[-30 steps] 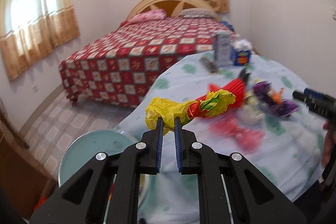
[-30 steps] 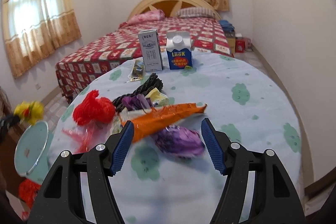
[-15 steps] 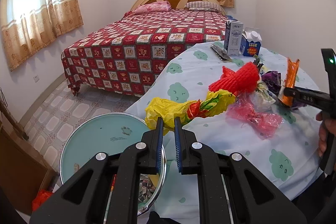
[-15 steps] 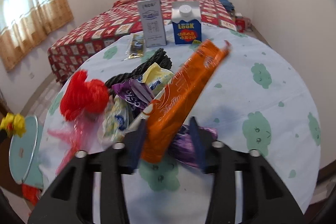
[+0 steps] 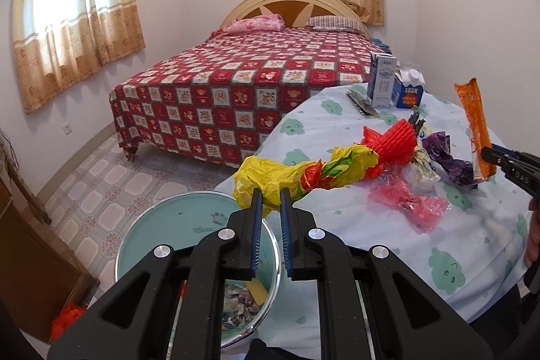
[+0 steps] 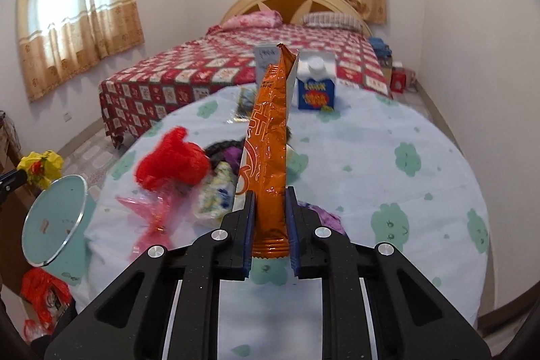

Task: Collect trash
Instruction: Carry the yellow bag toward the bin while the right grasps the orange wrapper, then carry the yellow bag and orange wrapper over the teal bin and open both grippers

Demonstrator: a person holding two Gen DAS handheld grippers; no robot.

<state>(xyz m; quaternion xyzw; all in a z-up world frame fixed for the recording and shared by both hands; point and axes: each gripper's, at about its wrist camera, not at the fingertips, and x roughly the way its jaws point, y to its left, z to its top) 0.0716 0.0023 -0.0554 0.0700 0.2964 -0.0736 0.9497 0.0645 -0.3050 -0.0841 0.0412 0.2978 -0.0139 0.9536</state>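
My left gripper [image 5: 268, 201] is shut on a crumpled yellow and red wrapper [image 5: 297, 172] and holds it over the open trash bin [image 5: 199, 258], which has its teal lid [image 5: 175, 228] raised. My right gripper [image 6: 270, 211] is shut on the lower end of a long orange snack wrapper [image 6: 268, 137], held upright above the table; it also shows in the left wrist view [image 5: 476, 130]. On the table lie a red net [image 6: 172, 161], a pink plastic wrapper [image 6: 152, 211], a purple wrapper [image 5: 452, 157] and a white and yellow wrapper [image 6: 216, 194].
The round table [image 6: 405, 191] has a pale cloth with green prints. Two cartons, a blue one [image 6: 315, 83] and a grey one [image 5: 381, 80], stand at its far edge. A bed [image 5: 253, 80] with a red checked cover lies beyond. A red bag [image 6: 44, 292] lies on the floor.
My right gripper has closed on the orange wrapper and lifted it from the table to upright. My left gripper has carried the yellow wrapper left, over the bin.
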